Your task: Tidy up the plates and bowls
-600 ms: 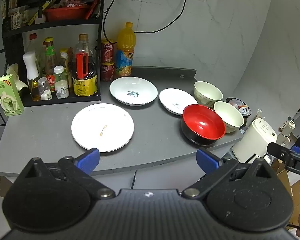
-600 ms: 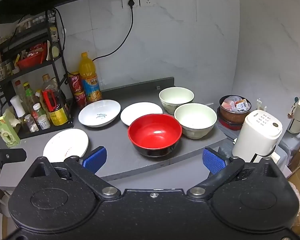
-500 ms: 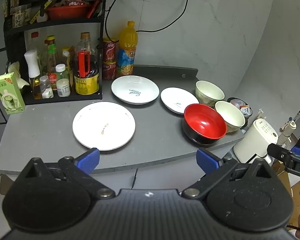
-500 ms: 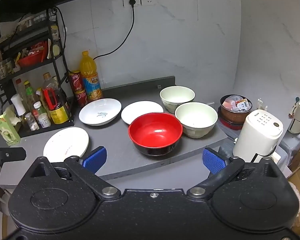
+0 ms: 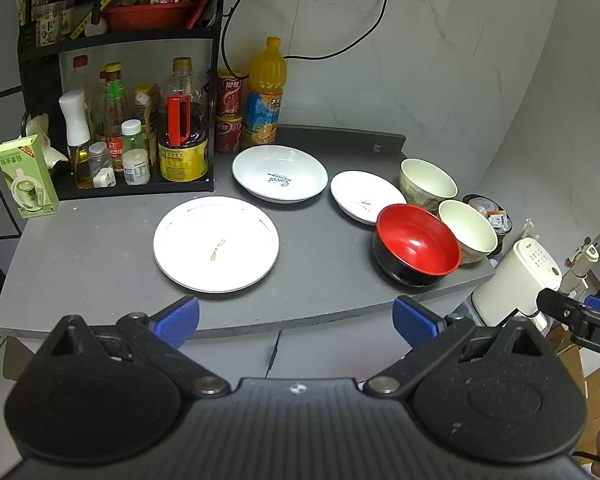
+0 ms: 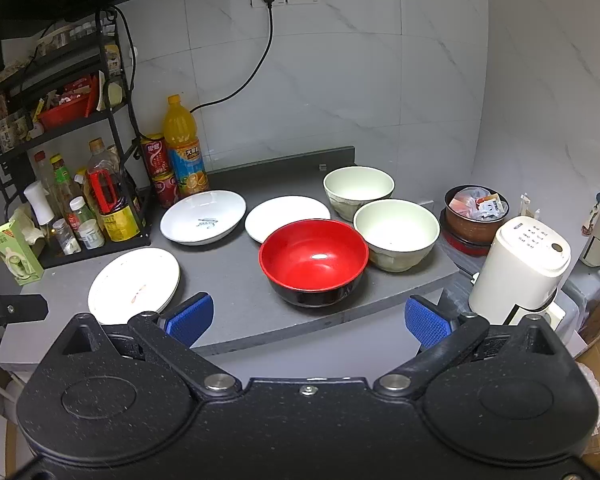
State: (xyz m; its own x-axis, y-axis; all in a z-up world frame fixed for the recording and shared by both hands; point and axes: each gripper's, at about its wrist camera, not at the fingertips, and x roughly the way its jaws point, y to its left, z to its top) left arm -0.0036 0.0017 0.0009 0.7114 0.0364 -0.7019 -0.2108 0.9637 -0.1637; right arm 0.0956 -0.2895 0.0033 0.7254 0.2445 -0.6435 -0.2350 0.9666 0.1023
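Red lacquered bowl [image 6: 314, 260], beside the cream bowl [image 6: 396, 234], looks slippery; pinch its rim. Both grippers [image 5: 296, 320] [image 6: 308, 316] gape empty.

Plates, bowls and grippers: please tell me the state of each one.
Large plate: lying flat, empty.
Deep plate: upright, empty.
Small plate: flat, empty.
Red bowl: upright, empty.
Two cream bowls: upright, unstacked.
Left gripper: open, empty.
Right gripper: open, empty.

The grey counter [image 5: 100, 248] is carrying three white plates [image 5: 216, 244], a red bowl [image 5: 418, 242] and two cream bowls [image 5: 467, 232] toward its right edge, with a bottle rack [image 5: 112, 184] sitting at its back left corner.
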